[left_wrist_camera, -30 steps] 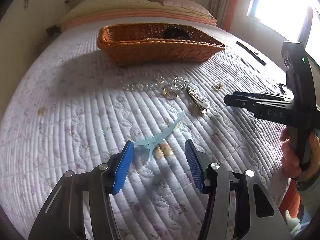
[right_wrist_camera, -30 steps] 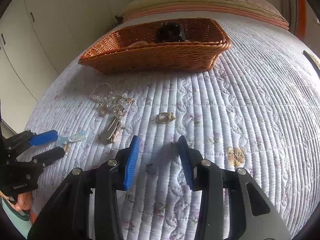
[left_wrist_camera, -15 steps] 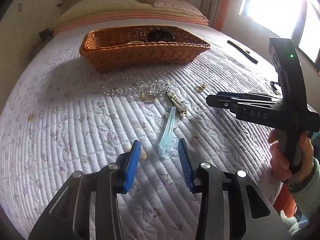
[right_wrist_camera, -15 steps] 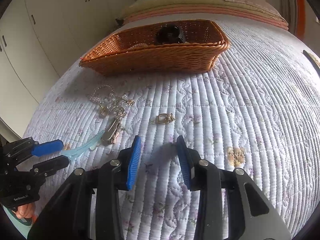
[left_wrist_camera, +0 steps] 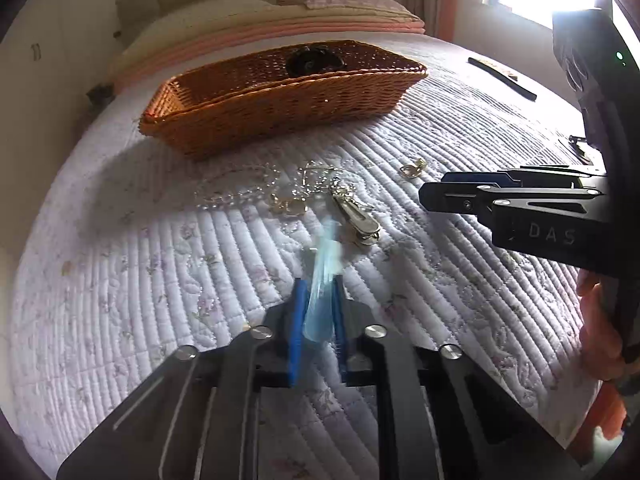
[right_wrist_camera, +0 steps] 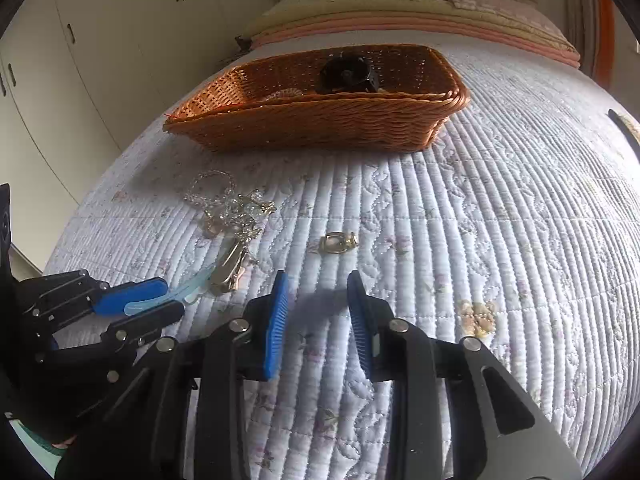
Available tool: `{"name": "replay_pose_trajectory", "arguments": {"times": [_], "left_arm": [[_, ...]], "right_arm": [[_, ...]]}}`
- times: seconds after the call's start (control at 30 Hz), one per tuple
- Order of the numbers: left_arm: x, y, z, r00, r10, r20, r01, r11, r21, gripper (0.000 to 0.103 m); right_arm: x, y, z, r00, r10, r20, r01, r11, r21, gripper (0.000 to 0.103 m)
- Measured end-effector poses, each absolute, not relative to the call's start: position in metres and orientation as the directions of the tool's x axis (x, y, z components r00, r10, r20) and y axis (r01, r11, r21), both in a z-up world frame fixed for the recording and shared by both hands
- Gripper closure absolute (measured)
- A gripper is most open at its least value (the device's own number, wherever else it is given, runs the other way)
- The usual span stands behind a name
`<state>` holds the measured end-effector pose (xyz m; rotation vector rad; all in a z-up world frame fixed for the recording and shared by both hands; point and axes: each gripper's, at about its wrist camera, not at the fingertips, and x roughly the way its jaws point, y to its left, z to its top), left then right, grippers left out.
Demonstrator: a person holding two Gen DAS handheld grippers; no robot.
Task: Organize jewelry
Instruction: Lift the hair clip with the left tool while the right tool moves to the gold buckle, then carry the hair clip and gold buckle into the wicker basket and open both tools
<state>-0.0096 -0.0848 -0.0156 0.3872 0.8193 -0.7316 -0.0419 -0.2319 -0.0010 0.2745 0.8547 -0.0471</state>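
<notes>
My left gripper (left_wrist_camera: 318, 292) is shut on a pale blue translucent hair clip (left_wrist_camera: 322, 280), its tip pointing toward the jewelry pile; the same grip shows in the right wrist view (right_wrist_camera: 168, 298). A tangle of clear bead chains and gold pieces (left_wrist_camera: 288, 192) with a gold hair clip (left_wrist_camera: 358, 220) lies just beyond. A small gold ring-like piece (right_wrist_camera: 336, 242) lies alone ahead of my right gripper (right_wrist_camera: 318, 284), which is open and empty above the quilt. A wicker basket (right_wrist_camera: 320, 128) stands farther back with a dark object (right_wrist_camera: 346, 74) inside.
The quilted white bedspread (right_wrist_camera: 500, 220) covers the bed. Pillows (right_wrist_camera: 400, 4) lie behind the basket. A thin black strip (left_wrist_camera: 502, 78) lies at the far right. White wardrobe doors (right_wrist_camera: 80, 60) stand on the left.
My left gripper moved forward over the blue hair clip and closed on it. My right gripper stayed open and hardly moved.
</notes>
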Motion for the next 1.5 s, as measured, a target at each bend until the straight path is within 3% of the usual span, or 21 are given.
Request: {"name": "replay_pose_trajectory", "arguments": {"times": [0.13,0.33,0.67,0.8,0.87,1.17,1.5], "left_arm": [[-0.003,-0.067,-0.012,0.533,-0.39,-0.751,0.644,0.763,0.061,0.093],[0.012,-0.042,-0.014,0.486,-0.461,-0.742,0.624,0.778,-0.075,0.093],[0.007,-0.046,-0.016,0.492,-0.475,-0.73,0.641,0.765,-0.066,0.093],[0.004,-0.046,-0.016,0.493,-0.477,-0.728,0.643,0.763,-0.065,0.093],[0.004,-0.046,-0.016,0.494,-0.478,-0.726,0.644,0.762,-0.064,0.093],[0.001,-0.042,-0.006,0.51,-0.495,-0.704,0.639,0.766,-0.075,0.093],[0.024,-0.054,0.071,0.593,-0.583,-0.555,0.655,0.75,-0.087,0.093]], "right_arm": [[-0.028,-0.24,-0.005,0.646,0.074,-0.76,0.183,0.951,0.248,0.08],[-0.011,-0.241,-0.006,0.643,0.036,-0.765,0.201,0.956,0.213,0.08],[0.002,-0.249,-0.009,0.648,0.03,-0.761,0.221,0.949,0.225,0.08],[0.012,-0.235,-0.011,0.621,-0.02,-0.783,0.197,0.972,0.131,0.08],[0.011,-0.227,-0.011,0.622,-0.055,-0.781,0.195,0.977,0.086,0.085],[-0.015,-0.23,0.006,0.705,-0.026,-0.709,0.169,0.977,0.132,0.085],[-0.015,-0.239,0.09,0.828,-0.052,-0.558,0.137,0.984,0.112,0.085]]}}
